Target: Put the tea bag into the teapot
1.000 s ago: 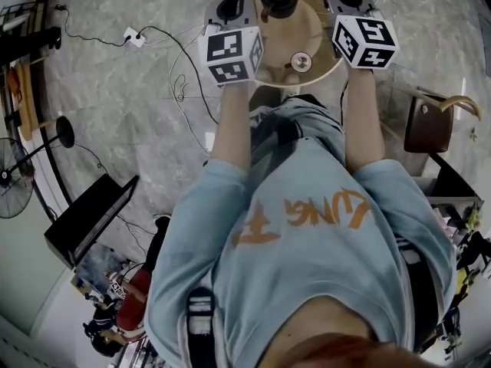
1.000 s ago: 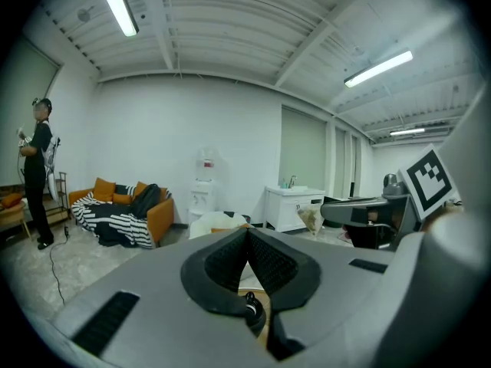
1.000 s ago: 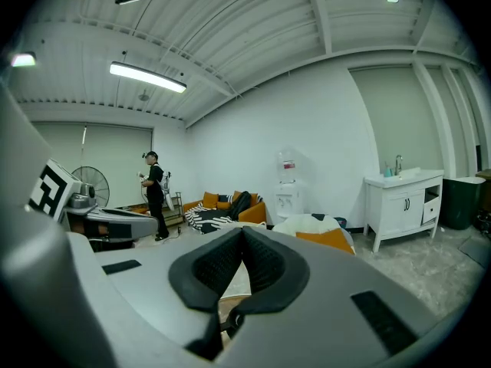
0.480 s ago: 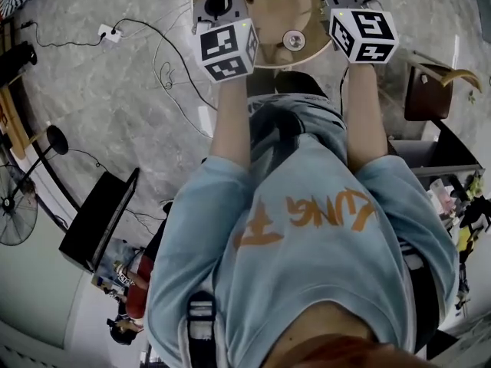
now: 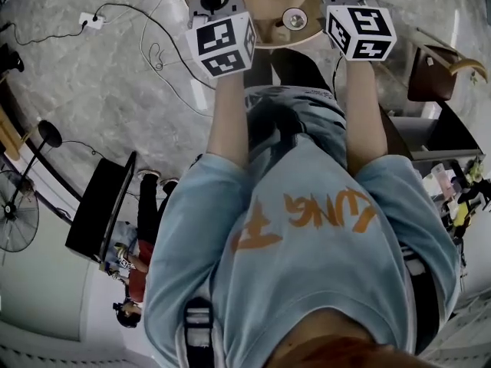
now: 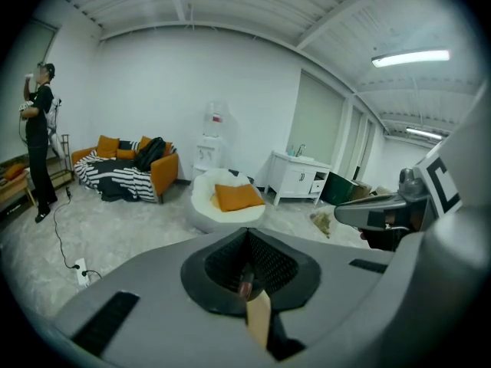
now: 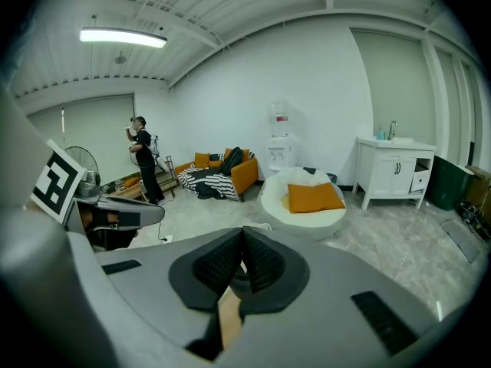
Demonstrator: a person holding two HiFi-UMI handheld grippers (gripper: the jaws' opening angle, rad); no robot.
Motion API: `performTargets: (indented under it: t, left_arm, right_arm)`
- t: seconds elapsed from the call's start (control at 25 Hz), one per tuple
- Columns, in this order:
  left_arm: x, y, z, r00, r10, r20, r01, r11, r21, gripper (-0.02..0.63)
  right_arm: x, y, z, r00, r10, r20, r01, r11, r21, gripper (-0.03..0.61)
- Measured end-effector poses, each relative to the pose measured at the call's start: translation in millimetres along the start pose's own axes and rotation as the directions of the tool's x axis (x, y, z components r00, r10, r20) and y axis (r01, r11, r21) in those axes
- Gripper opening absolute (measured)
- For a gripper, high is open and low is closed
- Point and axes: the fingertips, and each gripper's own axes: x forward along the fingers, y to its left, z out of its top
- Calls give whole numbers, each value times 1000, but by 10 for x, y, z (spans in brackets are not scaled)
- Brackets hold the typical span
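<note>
One round table, head view only.

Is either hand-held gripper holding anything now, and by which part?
Right hand-held gripper: shut, empty. Left hand-held gripper: shut, a small reddish sliver at the jaw line, unidentifiable.

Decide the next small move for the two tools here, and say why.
Probably tilt both tools down toward the round table. The left tool and right tool, jaws together, hang above its near edge, yet their cameras look level across the room at an orange sofa, not down at the tabletop.
</note>
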Motion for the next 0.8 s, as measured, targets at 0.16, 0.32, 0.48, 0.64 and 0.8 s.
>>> performTargets:
  t: [0.16, 0.32, 0.48, 0.64, 0.8]
  left_arm:
    - [99, 50, -176, 999, -10, -46, 9, 1000, -9, 23]
    - [211, 95, -279, 997, -22, -79, 21, 1000, -16, 23]
    - [312, 172, -332, 996, -27, -88, 25, 999, -29, 23]
    - [412, 262, -415, 994, -28, -107, 25, 999, -34, 23]
    - [485, 341, -484, 991, -35, -132, 31, 999, -32, 23]
  right_arm:
    - [132, 50, -212, 999, 7, -44, -6, 1000, 20, 14]
    - [288, 62, -387, 996, 8, -88, -6, 1000, 30, 14]
    - [502, 113, -491, 992, 20, -127, -17, 999, 28, 14]
    - [724, 119, -596, 986, 25, -164, -21, 999, 29, 14]
    - [917, 128, -711, 980, 32, -195, -26, 999, 32, 14]
